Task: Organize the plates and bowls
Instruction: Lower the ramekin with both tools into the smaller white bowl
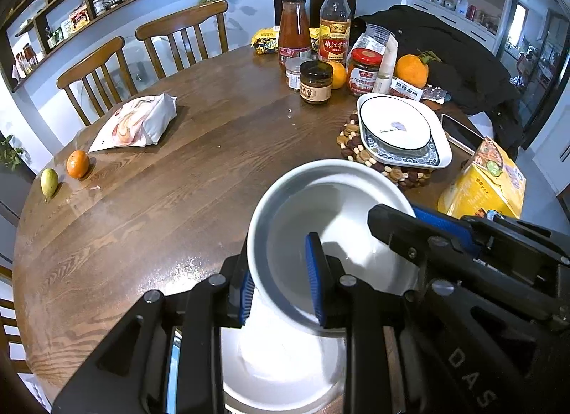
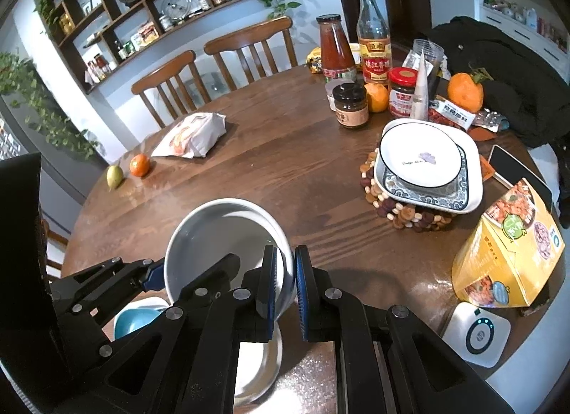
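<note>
blue-padded fingers of the left gripper (image 1: 283, 289) clamp the near rim of a white bowl (image 1: 320, 221), one pad inside and one outside, holding it tilted above the round wooden table (image 1: 178, 200). the right gripper (image 1: 409, 225) bites the bowl's right rim. under the bowl sits a white plate (image 1: 285, 378). farther off, a round plate (image 1: 395, 122) rests in a blue-patterned square dish (image 1: 438, 154) on a beaded trivet (image 1: 356, 150).

right gripper (image 2: 285, 278), jaws nearly together, pinches the white bowl (image 2: 221, 236) wall; the left gripper (image 2: 156, 275) grips its opposite rim. beneath lie a white plate (image 2: 260, 364) and a blue bowl (image 2: 135, 321). the stacked dishes (image 2: 427, 168) stand well apart, beside a yellow box (image 2: 509, 264).
</note>
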The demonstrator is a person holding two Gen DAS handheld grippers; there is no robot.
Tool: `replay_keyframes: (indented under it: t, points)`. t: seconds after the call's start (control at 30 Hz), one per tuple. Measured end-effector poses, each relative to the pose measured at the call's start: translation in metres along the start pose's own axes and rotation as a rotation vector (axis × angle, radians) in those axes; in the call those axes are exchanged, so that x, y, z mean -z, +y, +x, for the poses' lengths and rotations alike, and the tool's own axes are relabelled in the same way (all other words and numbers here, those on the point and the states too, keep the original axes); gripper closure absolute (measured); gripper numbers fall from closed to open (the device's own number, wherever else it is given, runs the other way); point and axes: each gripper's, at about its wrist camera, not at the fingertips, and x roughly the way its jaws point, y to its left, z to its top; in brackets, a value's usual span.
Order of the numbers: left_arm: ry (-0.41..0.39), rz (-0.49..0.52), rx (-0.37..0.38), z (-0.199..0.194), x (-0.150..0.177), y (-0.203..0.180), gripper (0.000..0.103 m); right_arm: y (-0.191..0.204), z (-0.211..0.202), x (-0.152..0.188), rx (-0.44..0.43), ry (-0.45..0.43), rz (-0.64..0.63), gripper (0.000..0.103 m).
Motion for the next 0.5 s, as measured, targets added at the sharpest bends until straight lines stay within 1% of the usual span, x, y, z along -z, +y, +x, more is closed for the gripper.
replay_keyframes:
  t: [0.3,0.5]
  points:
    - [-0.024,-0.018,-0.04,-0.018,0.009,0.003,0.079,0.009,-0.016,0.008,-0.029,-0.018,-0.032,0.089]
    - [-0.028,-0.058,-0.069,-0.025,0.019,0.008,0.079,0.018,-0.018,0.012,-0.057,-0.013,-0.069,0.089]
